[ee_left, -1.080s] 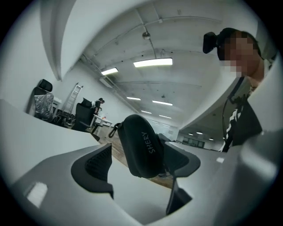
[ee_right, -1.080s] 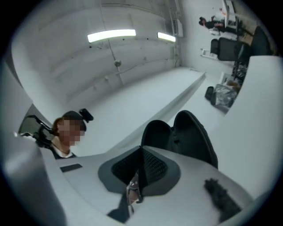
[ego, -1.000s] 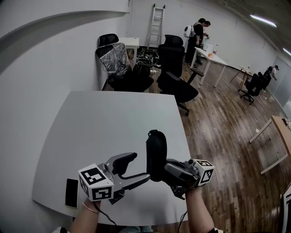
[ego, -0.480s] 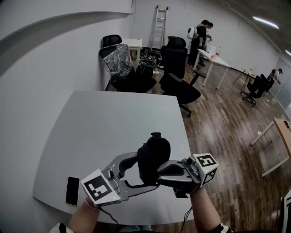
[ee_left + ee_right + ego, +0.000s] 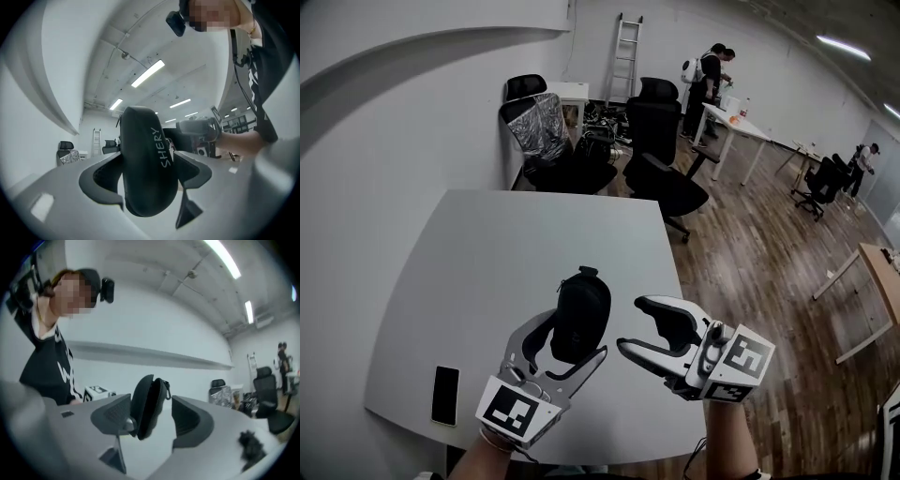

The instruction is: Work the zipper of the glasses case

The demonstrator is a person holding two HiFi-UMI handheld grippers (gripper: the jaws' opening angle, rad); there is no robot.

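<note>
The black glasses case (image 5: 581, 314) hangs in the air above the grey table (image 5: 487, 253), upright, with its zipper pull (image 5: 589, 272) at the top. My left gripper (image 5: 572, 337) is shut on it; its jaws have just been closing and both pads press on the case (image 5: 147, 168). My right gripper (image 5: 630, 324) stands open to the right of the case and clear of it; its jaws have just been opening and hold nothing. In the right gripper view the case (image 5: 147, 404) shows a dark slit along its zipper edge.
A black phone (image 5: 445, 396) lies near the table's front left corner. Black office chairs (image 5: 666, 178) crowd the floor beyond the far edge. People stand at a white desk (image 5: 736, 117) at the back, with a ladder (image 5: 623, 52) against the wall.
The right gripper let go of the case, opened and drew off to the right. The left gripper closed round the case, rolled, and now carries it, a little further left.
</note>
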